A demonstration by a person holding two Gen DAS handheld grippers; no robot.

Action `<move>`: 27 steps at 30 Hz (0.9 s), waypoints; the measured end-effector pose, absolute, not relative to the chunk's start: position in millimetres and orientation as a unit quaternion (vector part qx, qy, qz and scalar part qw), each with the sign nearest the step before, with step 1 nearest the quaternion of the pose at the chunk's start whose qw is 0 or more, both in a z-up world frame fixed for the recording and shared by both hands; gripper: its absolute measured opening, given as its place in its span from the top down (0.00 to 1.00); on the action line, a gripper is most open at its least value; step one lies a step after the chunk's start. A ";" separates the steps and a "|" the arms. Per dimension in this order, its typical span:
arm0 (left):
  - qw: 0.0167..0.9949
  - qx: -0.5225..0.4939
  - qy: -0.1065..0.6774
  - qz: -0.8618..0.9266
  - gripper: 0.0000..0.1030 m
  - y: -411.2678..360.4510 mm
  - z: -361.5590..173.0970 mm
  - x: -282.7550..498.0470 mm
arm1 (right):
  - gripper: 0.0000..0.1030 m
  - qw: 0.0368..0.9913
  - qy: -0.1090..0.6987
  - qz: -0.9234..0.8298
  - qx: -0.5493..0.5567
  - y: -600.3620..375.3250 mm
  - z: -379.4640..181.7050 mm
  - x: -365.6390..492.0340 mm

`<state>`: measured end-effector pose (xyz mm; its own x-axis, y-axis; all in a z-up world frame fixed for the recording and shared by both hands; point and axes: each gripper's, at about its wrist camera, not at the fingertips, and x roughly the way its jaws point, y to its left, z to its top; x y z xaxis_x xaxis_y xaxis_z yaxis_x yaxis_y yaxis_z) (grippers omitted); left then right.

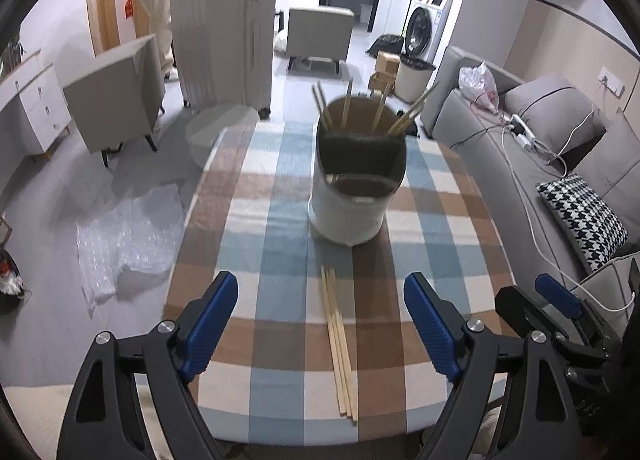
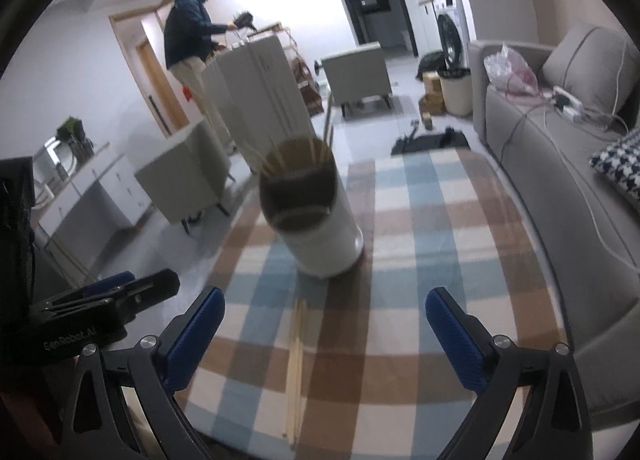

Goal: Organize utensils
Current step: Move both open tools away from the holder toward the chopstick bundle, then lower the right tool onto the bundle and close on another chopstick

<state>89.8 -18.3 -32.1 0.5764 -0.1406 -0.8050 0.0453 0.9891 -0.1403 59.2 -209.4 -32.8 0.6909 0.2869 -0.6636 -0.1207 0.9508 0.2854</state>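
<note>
Both the left gripper [image 1: 320, 316] and right gripper [image 2: 325, 330] gape empty above the chopsticks [image 1: 338, 344], light, stiff, slippery sticks at six o'clock of the utensil holder [image 1: 352, 195], probably best pinched mid-length.

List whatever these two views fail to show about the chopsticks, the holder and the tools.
- Chopsticks in the holder: their lower ends are hidden by its wall in both views; their count is lost to blur in the right wrist view.
- Loose chopsticks on the tablecloth: exact number is unclear; they overlap and are blurred in the right wrist view.
- Holder's front compartment: its bottom is too dark to see in either view.
- Left tool and right tool: bodies are cut off by the bottom edge.
</note>
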 end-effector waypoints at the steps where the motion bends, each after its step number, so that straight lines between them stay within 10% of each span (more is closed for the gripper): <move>1: 0.883 -0.053 0.463 -0.053 0.21 -17.6 -36.7 89.9 | 0.01 0.908 0.389 0.109 0.109 -208.3 -39.1 60.9; 11: 0.848 -0.064 0.525 -0.038 0.21 -9.2 -84.3 101.5 | 0.07 0.880 0.456 0.106 0.078 -193.3 -76.0 75.4; 27: 0.780 -0.112 0.615 -0.043 0.21 18.4 -135.6 121.6 | 0.64 0.799 0.583 0.128 0.071 -163.1 -147.4 125.2</move>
